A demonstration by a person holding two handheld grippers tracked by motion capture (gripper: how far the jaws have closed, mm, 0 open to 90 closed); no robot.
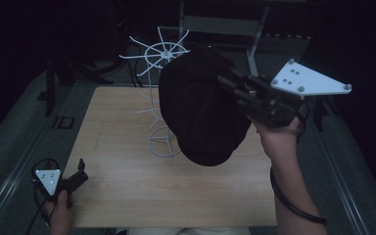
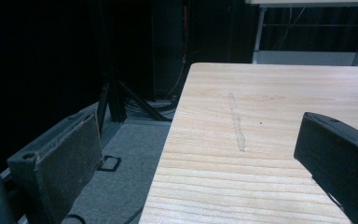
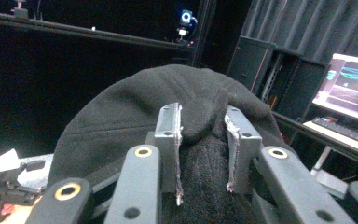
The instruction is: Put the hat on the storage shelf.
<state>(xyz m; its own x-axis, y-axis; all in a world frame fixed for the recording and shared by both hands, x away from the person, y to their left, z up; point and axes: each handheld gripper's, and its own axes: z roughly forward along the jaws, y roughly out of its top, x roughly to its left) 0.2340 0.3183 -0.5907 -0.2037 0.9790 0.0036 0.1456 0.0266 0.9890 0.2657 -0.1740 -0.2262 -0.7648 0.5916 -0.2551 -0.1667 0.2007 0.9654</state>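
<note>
A black knitted hat point(image 1: 198, 110) hangs in the air over the table, in front of a white wire stand point(image 1: 162, 83) with radial arms at its top. My right gripper point(image 1: 230, 85) is shut on the hat's edge; in the right gripper view a fold of the hat point(image 3: 200, 116) is pinched between the two grey pads point(image 3: 170, 140). My left gripper point(image 1: 81, 171) rests at the table's near left corner, held by a hand. In the left gripper view its black fingers point(image 2: 60, 163) stand wide apart with nothing between them.
The wooden table point(image 1: 127, 181) is bare around the stand's ring base point(image 1: 164, 142). Its left edge point(image 2: 168, 140) drops to a grey floor with cables. A lit monitor point(image 3: 352, 88) stands on a desk off to one side. Dark surroundings lie beyond.
</note>
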